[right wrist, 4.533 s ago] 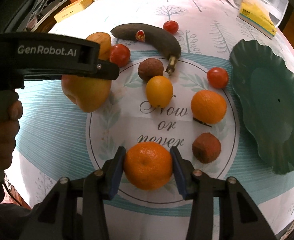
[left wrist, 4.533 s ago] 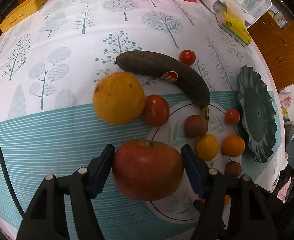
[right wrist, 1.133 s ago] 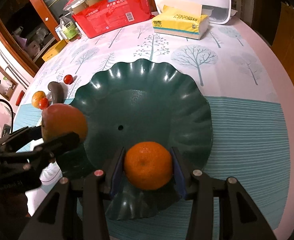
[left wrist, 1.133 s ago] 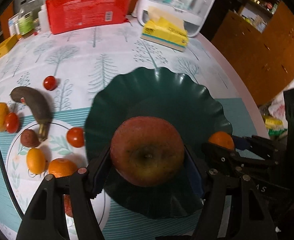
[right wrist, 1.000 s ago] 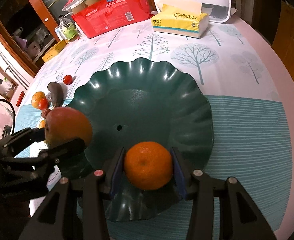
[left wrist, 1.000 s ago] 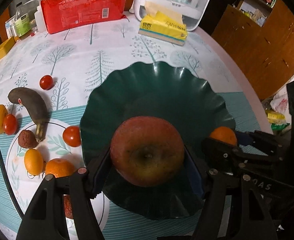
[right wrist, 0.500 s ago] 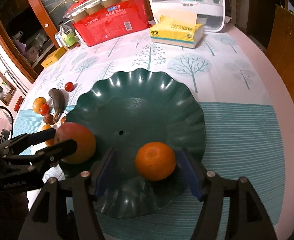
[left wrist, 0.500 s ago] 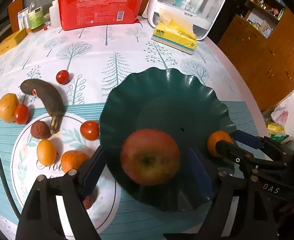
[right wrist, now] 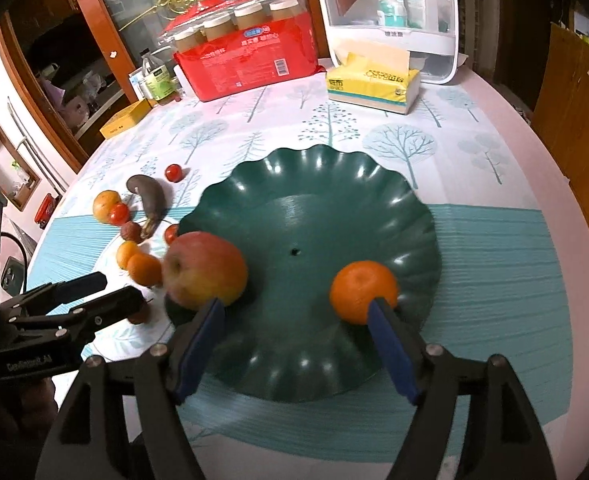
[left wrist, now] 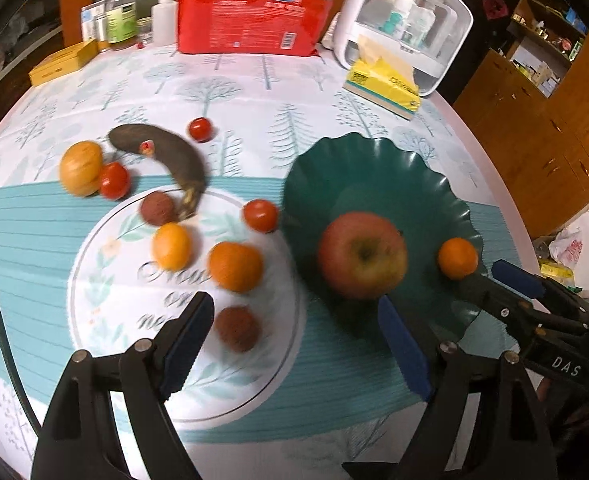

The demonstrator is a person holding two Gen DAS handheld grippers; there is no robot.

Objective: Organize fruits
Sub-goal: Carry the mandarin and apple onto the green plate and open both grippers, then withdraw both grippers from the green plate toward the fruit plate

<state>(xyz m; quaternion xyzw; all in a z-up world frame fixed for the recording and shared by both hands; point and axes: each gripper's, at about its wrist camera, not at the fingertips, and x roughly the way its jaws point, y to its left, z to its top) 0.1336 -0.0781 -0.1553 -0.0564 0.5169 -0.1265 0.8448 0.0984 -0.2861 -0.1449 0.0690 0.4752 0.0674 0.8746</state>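
**Two fruits on the green plate, the rest waiting to its left**

The green plate (right wrist: 318, 216) served as the landmark. On its left part sat the apple (left wrist: 362, 255), and on its right part, near the rim, the small orange (right wrist: 363, 292). Both claws stood wide apart and gripped nothing: the left claw (left wrist: 298, 344) hung just off the plate's near-left rim, and the right claw (right wrist: 296, 340) hung over the plate's near edge, its right finger just in front of the orange without visibly pinching it.

Everything else lay on the table (left wrist: 254, 80) to the left of the plate. Closest to the rim was a tomato (left wrist: 260, 215), nearly touching it. Farther left came the larger orange (left wrist: 235, 266), a yellow citrus (left wrist: 171, 246) and two brownish round fruits (left wrist: 237, 329). Farthest from the plate were the dark banana (left wrist: 162, 156), another tomato and a big yellow fruit (left wrist: 81, 168).

The coming move likely turned on this: the loose fruit lay entirely on the left claw's side of the plate, so the left hand was the nearer one. The brownish fruit and the larger orange sat directly ahead of its left finger. The banana's long axis curved from the far left toward the plate, stem end nearer, so a grip would have to cross it.
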